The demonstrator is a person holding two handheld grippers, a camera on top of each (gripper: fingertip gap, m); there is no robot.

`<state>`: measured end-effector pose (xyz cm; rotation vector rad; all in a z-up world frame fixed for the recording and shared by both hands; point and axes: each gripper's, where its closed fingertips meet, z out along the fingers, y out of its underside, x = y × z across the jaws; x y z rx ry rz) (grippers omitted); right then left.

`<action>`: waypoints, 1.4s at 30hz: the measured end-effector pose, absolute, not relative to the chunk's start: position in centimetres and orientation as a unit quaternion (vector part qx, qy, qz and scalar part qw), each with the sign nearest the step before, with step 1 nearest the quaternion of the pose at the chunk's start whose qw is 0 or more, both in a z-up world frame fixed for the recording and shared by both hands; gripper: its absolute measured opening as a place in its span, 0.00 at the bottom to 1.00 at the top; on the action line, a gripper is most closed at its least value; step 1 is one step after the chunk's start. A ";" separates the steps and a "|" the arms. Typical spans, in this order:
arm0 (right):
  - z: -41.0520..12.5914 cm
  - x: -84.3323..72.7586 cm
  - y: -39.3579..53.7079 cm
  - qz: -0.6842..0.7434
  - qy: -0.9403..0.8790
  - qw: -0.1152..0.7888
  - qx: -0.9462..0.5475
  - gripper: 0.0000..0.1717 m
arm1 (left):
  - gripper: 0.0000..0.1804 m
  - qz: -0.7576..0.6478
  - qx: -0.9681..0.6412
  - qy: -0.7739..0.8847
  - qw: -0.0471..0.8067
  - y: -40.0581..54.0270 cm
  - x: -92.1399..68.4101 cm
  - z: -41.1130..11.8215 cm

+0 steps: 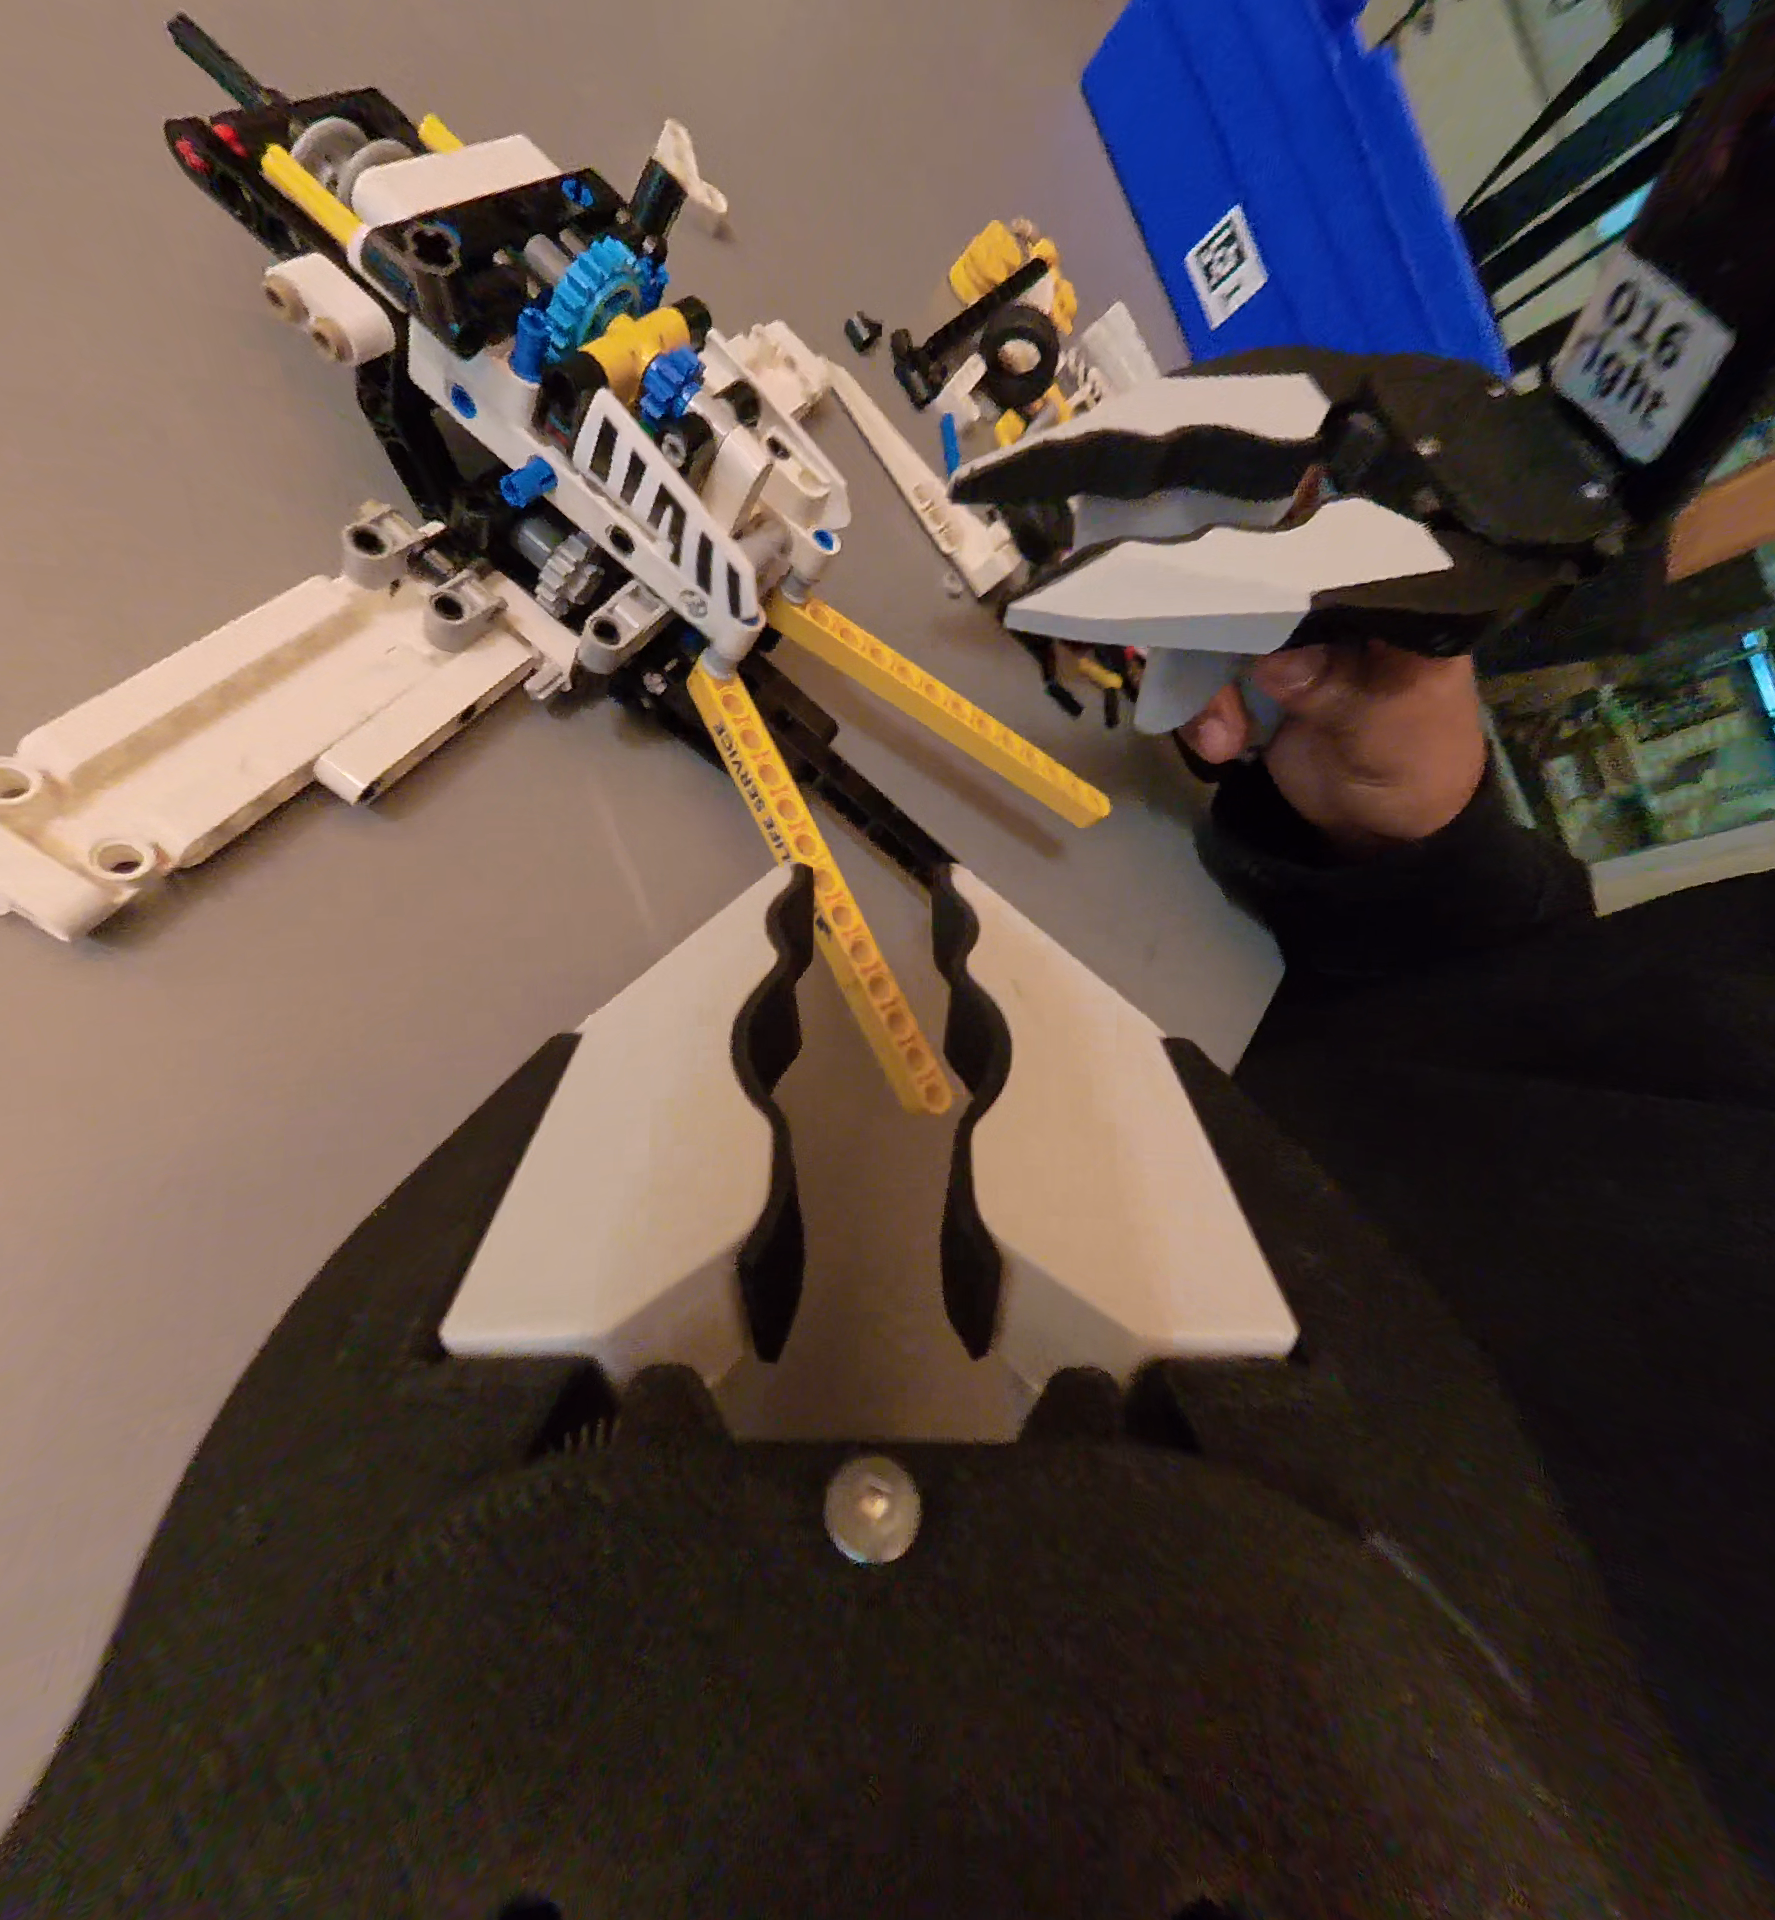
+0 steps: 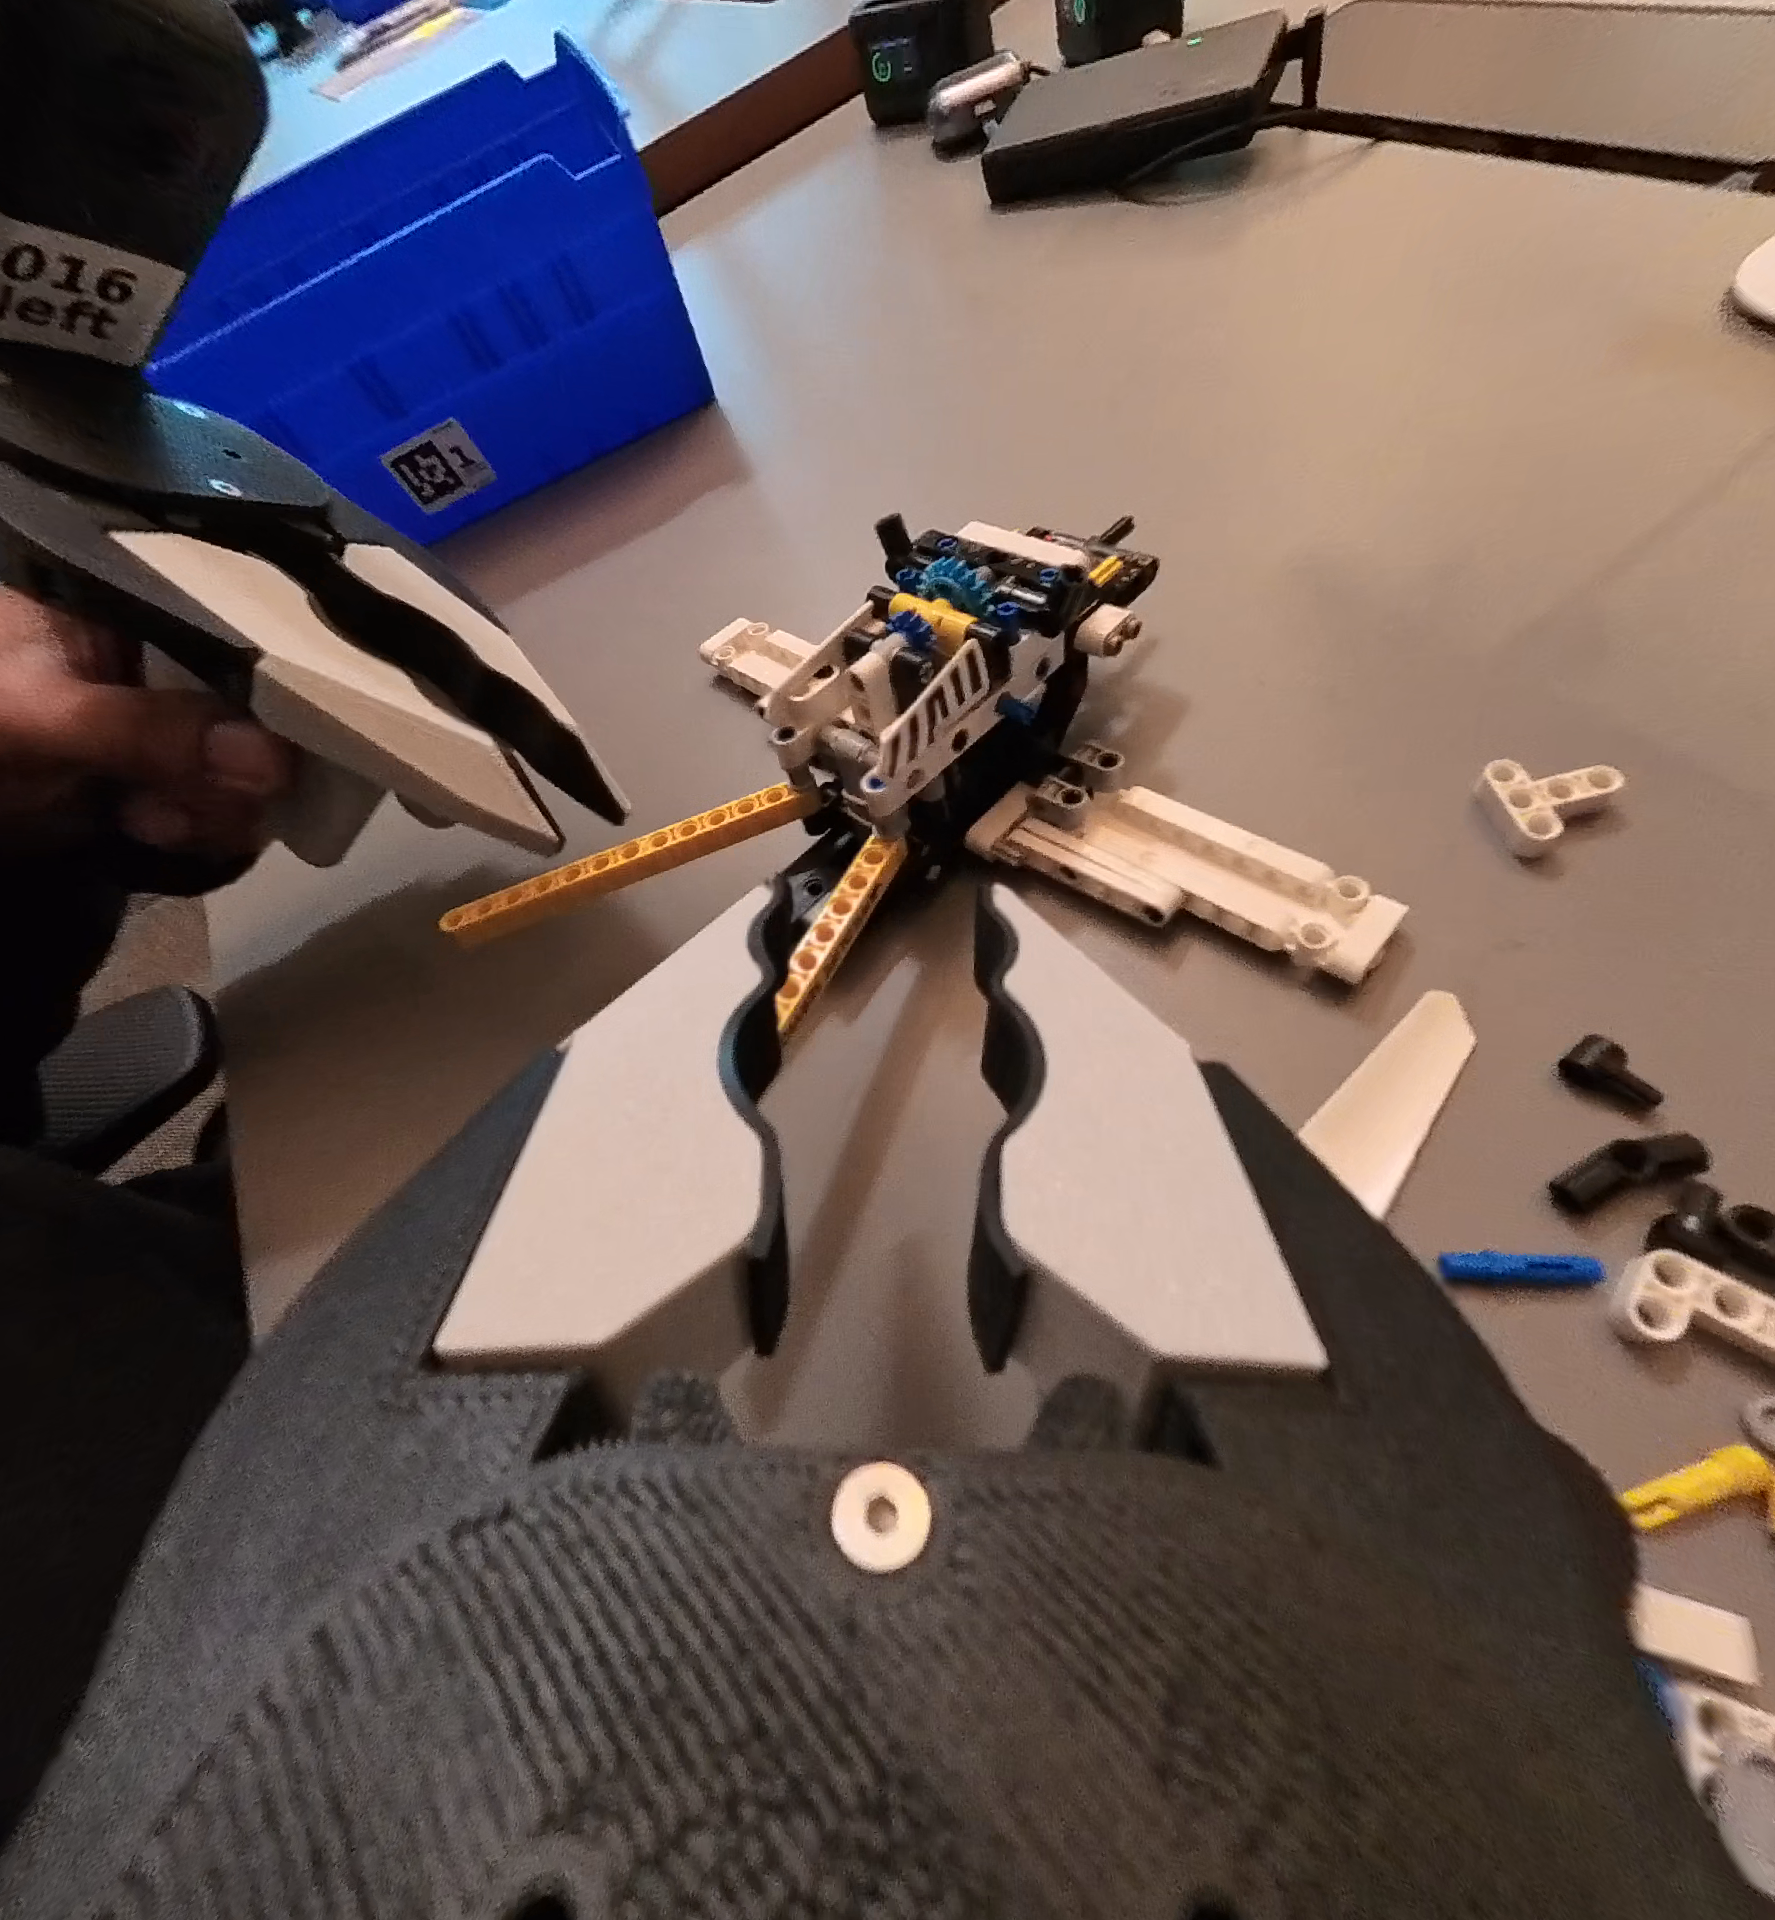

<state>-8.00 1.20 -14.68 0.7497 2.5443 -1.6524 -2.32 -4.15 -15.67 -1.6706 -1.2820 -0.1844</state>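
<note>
Left tongs point(image 1: 867, 878) hang with their jaws a little apart and nothing clamped. A lettered yellow beam point(image 1: 831, 914) shows through the gap. The right wrist view shows these tips above that beam's free end point(image 2: 509, 899) and clear of it.

Right tongs point(image 2: 878, 899) are also spread and grip nothing. A plain yellow beam point(image 2: 831, 935) lies below the gap, close to the left finger point(image 2: 758, 987). From the left wrist view these tongs point(image 1: 982, 551) are raised off the table to the right of the Technic model point(image 1: 592, 416). A hand point(image 1: 1361, 727) is wrapped on their grip.

Both beams are pinned at one end to the near corner of the Technic model point(image 2: 956, 665) and fan out from it toward the cameras. The model is a white, black and yellow build with a light-blue gear point(image 1: 602, 291) on top. It stands on the grey table point(image 2: 1278, 468).

A long white panel point(image 2: 1226, 873) lies flat against the model's right side in the right wrist view. Farther right of the model are these loose pieces:
- a white T-shaped piece point(image 2: 1548, 805)
- a white blade point(image 2: 1382, 1101)
- black connectors point(image 2: 1621, 1158)
- a blue pin point(image 2: 1517, 1268)

A small yellow-and-black sub-assembly point(image 1: 1008, 332) sits just beyond the model in the left wrist view.

A blue bin point(image 2: 447, 312) with a square code sticker stands behind the model and to its left. Black power bricks point(image 2: 1122, 114) rest at the table's far edge.
</note>
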 end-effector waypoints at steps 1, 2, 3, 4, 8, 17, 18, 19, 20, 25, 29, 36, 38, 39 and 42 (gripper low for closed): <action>-14.7 -7.8 1.2 -0.531 0.811 0.020 0.242 0.19 | 0.12 -0.078 -0.683 -0.528 0.498 -4.1 -2.4 -15.5; -14.7 -7.4 1.2 -0.534 0.809 0.033 0.244 0.19 | 0.12 -0.079 -0.681 -0.530 0.500 -4.1 -2.5 -15.5; -14.7 -7.1 1.0 -0.536 0.806 0.045 0.245 0.20 | 0.12 -0.077 -0.681 -0.531 0.499 -4.1 -2.5 -15.6; -14.9 -6.7 0.8 -0.537 0.806 0.056 0.245 0.20 | 0.12 -0.076 -0.681 -0.531 0.498 -4.1 -2.6 -15.7; -15.3 -5.9 0.3 -0.527 0.815 0.049 0.234 0.19 | 0.12 -0.076 -0.679 -0.532 0.500 -3.9 -2.9 -15.9; -15.8 -4.6 -0.3 -0.498 0.848 -0.004 0.182 0.19 | 0.12 -0.078 -0.673 -0.533 0.507 -3.6 -3.2 -16.3; -16.0 -4.5 -0.3 -0.494 0.850 -0.009 0.180 0.18 | 0.12 -0.078 -0.673 -0.533 0.507 -3.6 -3.2 -16.3; -16.1 -4.5 -0.2 -0.491 0.852 -0.014 0.179 0.18 | 0.12 -0.078 -0.673 -0.533 0.507 -3.6 -3.1 -16.3; -16.2 -4.6 -0.1 -0.489 0.853 -0.019 0.180 0.18 | 0.12 -0.078 -0.673 -0.533 0.507 -3.6 -3.1 -16.3; -16.1 -4.8 0.3 -0.491 0.849 -0.017 0.192 0.18 | 0.12 -0.079 -0.670 -0.535 0.509 -3.7 -3.0 -16.4; -16.3 -4.9 0.2 -0.492 0.846 -0.009 0.203 0.18 | 0.12 -0.073 -0.669 -0.534 0.511 -3.7 -3.2 -16.3; -16.1 -6.1 -0.4 -0.479 0.854 -0.026 0.202 0.18 | 0.12 -0.022 -0.691 -0.536 0.485 -3.9 -4.3 -16.6; -16.1 -6.4 -0.6 -0.473 0.858 -0.029 0.197 0.17 | 0.13 -0.004 -0.701 -0.536 0.470 -4.1 -4.8 -16.8; -16.1 -6.6 -0.7 -0.469 0.861 -0.030 0.196 0.17 | 0.13 0.005 -0.707 -0.535 0.462 -4.1 -4.9 -17.0; -16.6 -6.8 -0.8 -0.453 0.870 -0.023 0.195 0.18 | 0.12 0.020 -0.721 -0.533 0.442 -4.1 -5.3 -17.5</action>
